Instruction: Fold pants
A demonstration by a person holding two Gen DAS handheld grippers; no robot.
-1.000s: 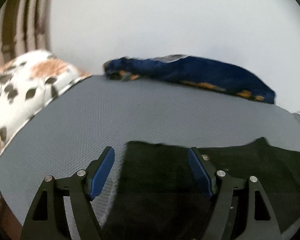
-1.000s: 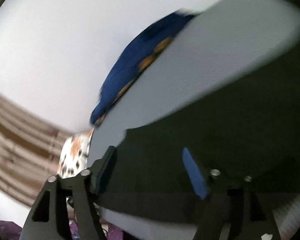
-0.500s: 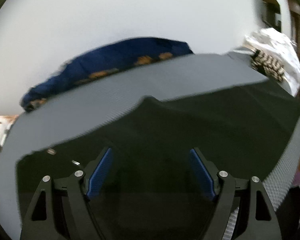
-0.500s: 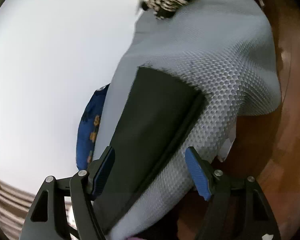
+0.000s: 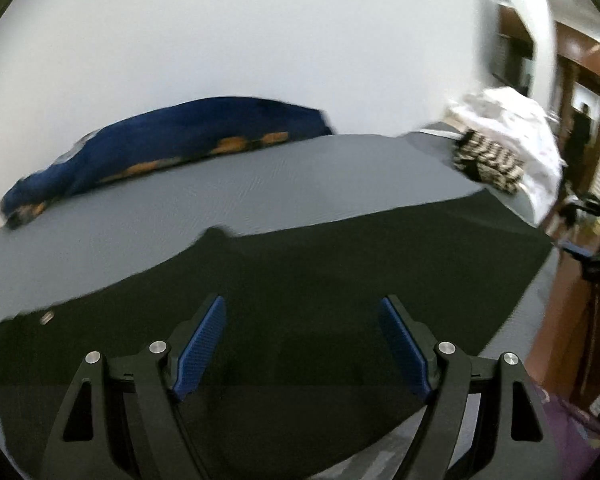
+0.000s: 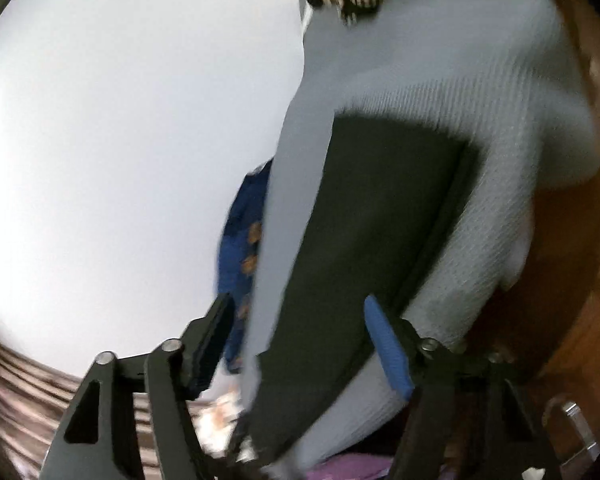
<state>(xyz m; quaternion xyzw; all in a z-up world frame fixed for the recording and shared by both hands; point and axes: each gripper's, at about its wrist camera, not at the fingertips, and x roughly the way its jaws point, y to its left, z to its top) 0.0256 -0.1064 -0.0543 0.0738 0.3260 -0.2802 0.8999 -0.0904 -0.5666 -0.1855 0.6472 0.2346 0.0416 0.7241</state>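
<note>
left tool (image 5: 302, 344) swung right along pants (image 5: 300, 280); right tool (image 6: 300, 344) tilted.

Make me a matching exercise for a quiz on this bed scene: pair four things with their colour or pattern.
Things:
1. pants
2. mattress cover
3. bundle by the wall
4. cloth at the far corner

Colours:
A. black-and-white stripes
B. grey
C. black
D. dark blue with orange patches

Pairs: 1-C, 2-B, 3-D, 4-A
</note>
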